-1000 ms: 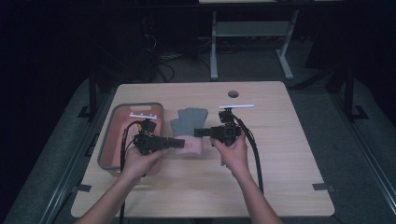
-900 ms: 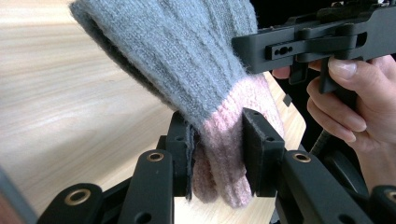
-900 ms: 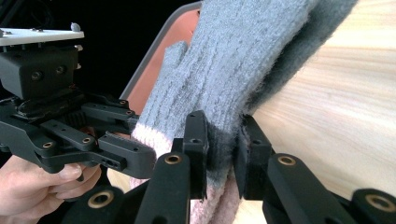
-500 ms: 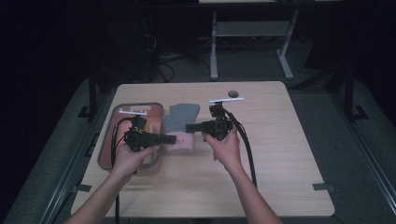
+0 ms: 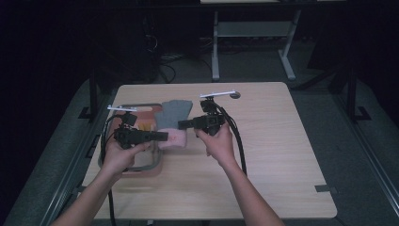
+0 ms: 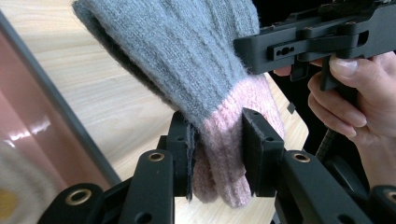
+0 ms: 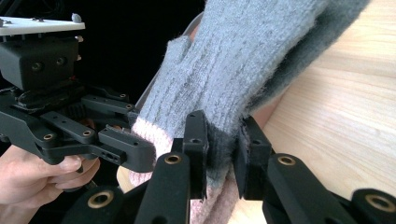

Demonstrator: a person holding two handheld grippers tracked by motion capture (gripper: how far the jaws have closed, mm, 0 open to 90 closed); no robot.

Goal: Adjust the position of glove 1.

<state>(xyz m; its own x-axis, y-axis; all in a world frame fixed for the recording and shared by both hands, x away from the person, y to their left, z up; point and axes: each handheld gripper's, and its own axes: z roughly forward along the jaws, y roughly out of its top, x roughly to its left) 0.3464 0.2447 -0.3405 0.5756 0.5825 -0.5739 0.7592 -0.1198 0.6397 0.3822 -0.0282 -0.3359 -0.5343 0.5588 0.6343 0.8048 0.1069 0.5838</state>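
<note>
We hold a knitted glove [image 5: 172, 117] between our two grippers, above the left part of the wooden bench [image 5: 273, 155]. The glove is grey over the hand and fingers, with a pink cuff [image 5: 172, 139].

Our left gripper [image 5: 162, 136] is clenched on the pink cuff. In the left gripper view its two black jaws press the pink knit [image 6: 219, 158] from both sides, and the grey part [image 6: 187, 51] rises away from them toward the top of the picture. The right gripper [image 6: 299, 44] crosses the upper right of that view, with our right hand [image 6: 359, 93] wrapped round its handle.

Our right gripper [image 5: 182, 125] is clenched on the grey part of the glove, just above the pink band. In the right gripper view the jaws pinch a fold of the grey knit [image 7: 224, 140], the pink cuff [image 7: 149, 135] shows just below and to the left, and the glove's body [image 7: 252, 56] spreads upward. The left gripper [image 7: 79, 126] sits at the left of that view, held by our left hand [image 7: 37, 175].

From the high view the two grippers point toward each other, their tips close together on the glove. A shallow tray [image 5: 141, 167] with a metal rim and a reddish floor lies on the bench at the left, under our left hand [image 5: 120, 155]. The glove's fingers [image 5: 179, 106] lie just beside the tray's far right corner. A small dark round object [image 5: 235, 95] lies near the far edge of the bench.
</note>
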